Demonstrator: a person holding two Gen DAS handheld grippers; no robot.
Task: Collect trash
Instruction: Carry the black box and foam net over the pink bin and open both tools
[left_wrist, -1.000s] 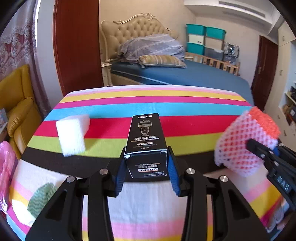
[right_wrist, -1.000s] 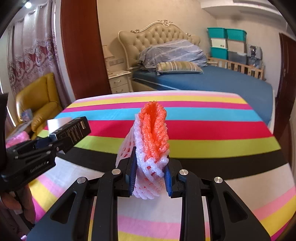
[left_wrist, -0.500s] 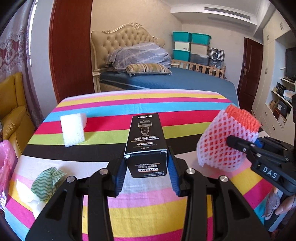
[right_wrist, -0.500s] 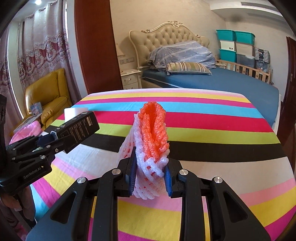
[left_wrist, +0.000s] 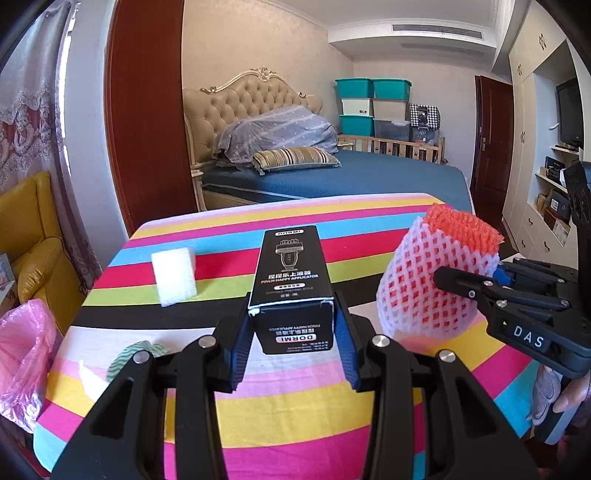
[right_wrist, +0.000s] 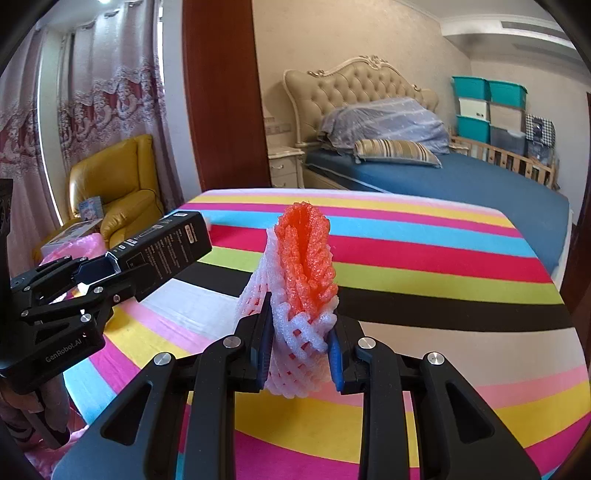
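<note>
Risk of squashed foam net (right_wrist: 301, 295) slipping from pinching right gripper (right_wrist: 299, 354), left gripper (left_wrist: 291, 343) clamping black box (left_wrist: 291, 280).

Bedroom: tufted-headboard bed (left_wrist: 332, 173) in blue cover, yellow armchair (right_wrist: 118, 188), lace curtains (right_wrist: 92, 110), stacked teal bins (left_wrist: 373, 107), daylight.
</note>
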